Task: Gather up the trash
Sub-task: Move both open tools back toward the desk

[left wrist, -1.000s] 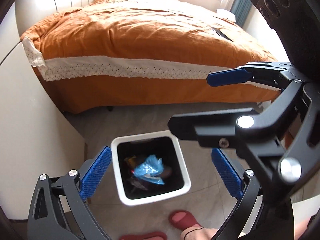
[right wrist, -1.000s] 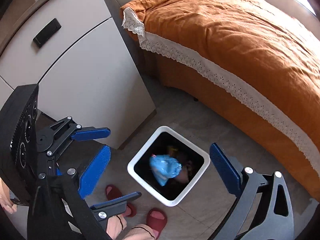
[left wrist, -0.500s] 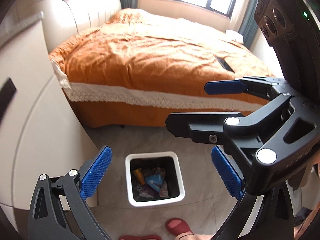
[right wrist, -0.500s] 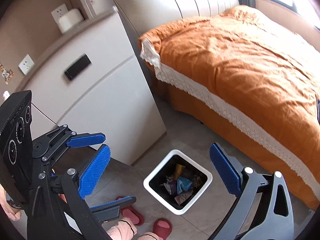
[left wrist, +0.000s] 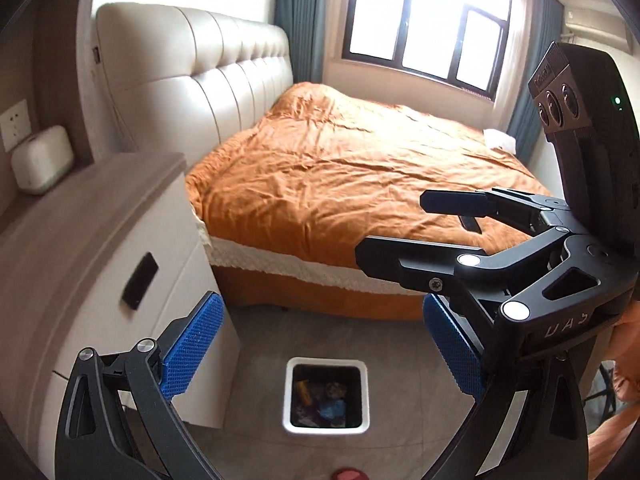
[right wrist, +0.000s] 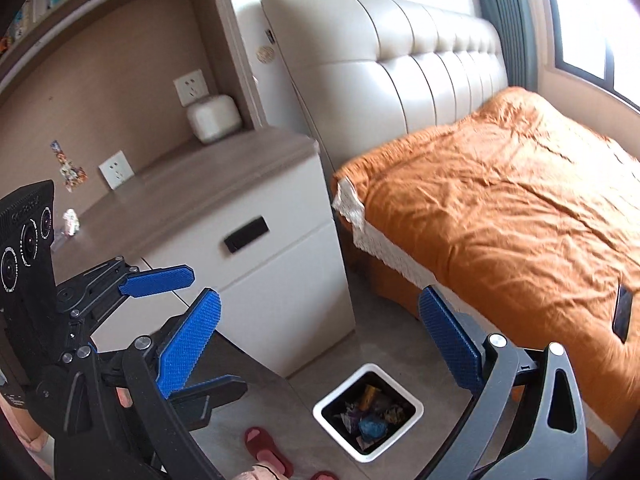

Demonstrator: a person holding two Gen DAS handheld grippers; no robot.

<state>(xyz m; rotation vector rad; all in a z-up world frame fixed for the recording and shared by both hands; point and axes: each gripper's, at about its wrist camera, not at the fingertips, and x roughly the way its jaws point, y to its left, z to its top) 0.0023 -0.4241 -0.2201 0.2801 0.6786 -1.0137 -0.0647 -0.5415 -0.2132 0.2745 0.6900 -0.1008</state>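
A white square trash bin (left wrist: 325, 364) stands on the grey floor between the nightstand and the bed, holding several wrappers and a blue crumpled piece (left wrist: 332, 410). It also shows in the right wrist view (right wrist: 414, 402). My left gripper (left wrist: 320, 356) is open and empty, high above the bin. My right gripper (right wrist: 320, 344) is open and empty, also high above it. Small crumpled wrappers (right wrist: 71, 222) lie on the nightstand top at the left in the right wrist view.
A white nightstand (right wrist: 256, 248) with a grey top stands left of the bin. A bed with an orange cover (left wrist: 360, 184) is behind it, with a black phone (right wrist: 622, 312) on it. A white box (right wrist: 214, 118) sits on the nightstand. Red slippers (right wrist: 266, 448) are near the bin.
Both grippers have risen well away from the bin, which now looks small and far below. The views tilted up to show the headboard, window and nightstand top. Both stay open.
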